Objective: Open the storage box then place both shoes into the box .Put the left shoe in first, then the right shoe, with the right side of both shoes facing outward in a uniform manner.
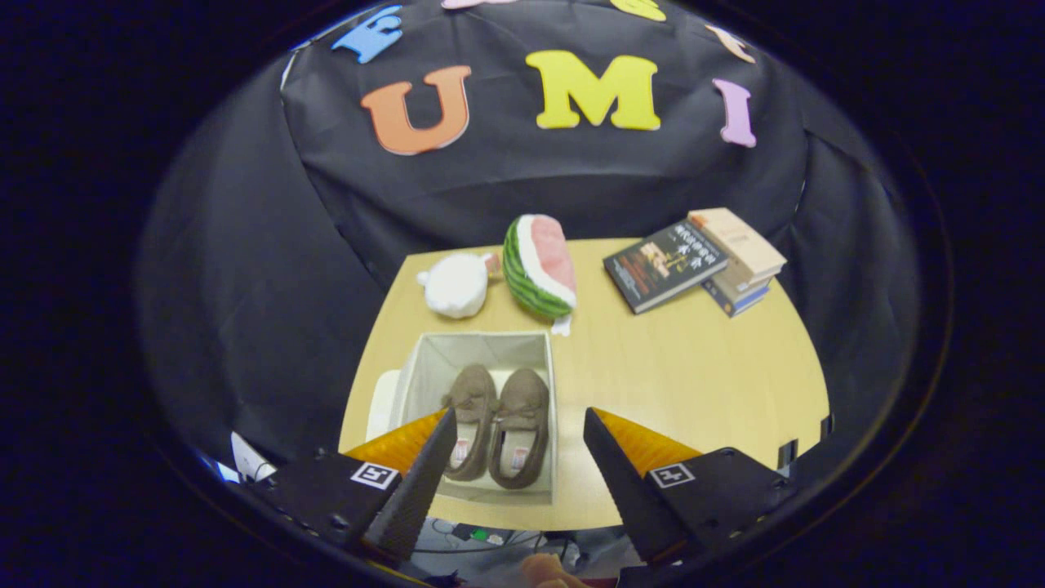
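watermelon plush (539,265) | white plush (455,284) | stacked books (702,260) | wooden table (694,376)

Open pale fabric box (424,367) on the table's near-left part. Inside, two brown slippers side by side, toes pointing away: left shoe (472,416), right shoe (520,425), touching, soles down.

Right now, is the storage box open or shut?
Open. The storage box shows its inside walls, with both shoes side by side in it. The tool hangs open above, holding nothing.
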The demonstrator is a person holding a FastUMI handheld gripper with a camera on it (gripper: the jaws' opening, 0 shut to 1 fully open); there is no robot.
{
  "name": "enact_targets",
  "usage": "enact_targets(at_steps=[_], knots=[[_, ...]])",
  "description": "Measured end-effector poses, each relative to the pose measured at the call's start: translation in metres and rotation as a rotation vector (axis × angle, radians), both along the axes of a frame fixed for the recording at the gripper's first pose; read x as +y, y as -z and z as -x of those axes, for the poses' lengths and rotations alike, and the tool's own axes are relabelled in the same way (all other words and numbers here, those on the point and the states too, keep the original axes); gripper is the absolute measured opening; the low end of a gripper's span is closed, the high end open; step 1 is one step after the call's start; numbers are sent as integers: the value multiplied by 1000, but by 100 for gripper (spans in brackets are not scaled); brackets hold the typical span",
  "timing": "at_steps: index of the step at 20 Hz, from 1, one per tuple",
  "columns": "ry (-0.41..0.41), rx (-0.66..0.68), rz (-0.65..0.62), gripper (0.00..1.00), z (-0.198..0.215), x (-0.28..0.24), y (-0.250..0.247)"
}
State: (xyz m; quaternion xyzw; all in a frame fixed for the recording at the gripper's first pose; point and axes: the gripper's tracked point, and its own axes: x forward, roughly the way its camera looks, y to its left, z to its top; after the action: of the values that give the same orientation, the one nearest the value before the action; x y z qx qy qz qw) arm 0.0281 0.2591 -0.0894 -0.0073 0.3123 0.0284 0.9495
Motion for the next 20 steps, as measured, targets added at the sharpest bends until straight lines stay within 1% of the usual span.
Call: enact_targets(at_steps=[1,3,5,8,11,13,16,18,20], knots=[[4,-72,20,96,5,-12,-25],[21,-221,17,96,19,-30,-72],[43,-333,35,95,37,-56,-110],[48,-430,46,95,64,-84,-143],[69,-538,107,95,86,-121,-181],[70,-601,121,96,99,-139,-194],[8,-668,100,96,119,-155,-206],[-19,-719,99,95,129,-172,-216],[-44,-734,89,95,136,-188,-213]])
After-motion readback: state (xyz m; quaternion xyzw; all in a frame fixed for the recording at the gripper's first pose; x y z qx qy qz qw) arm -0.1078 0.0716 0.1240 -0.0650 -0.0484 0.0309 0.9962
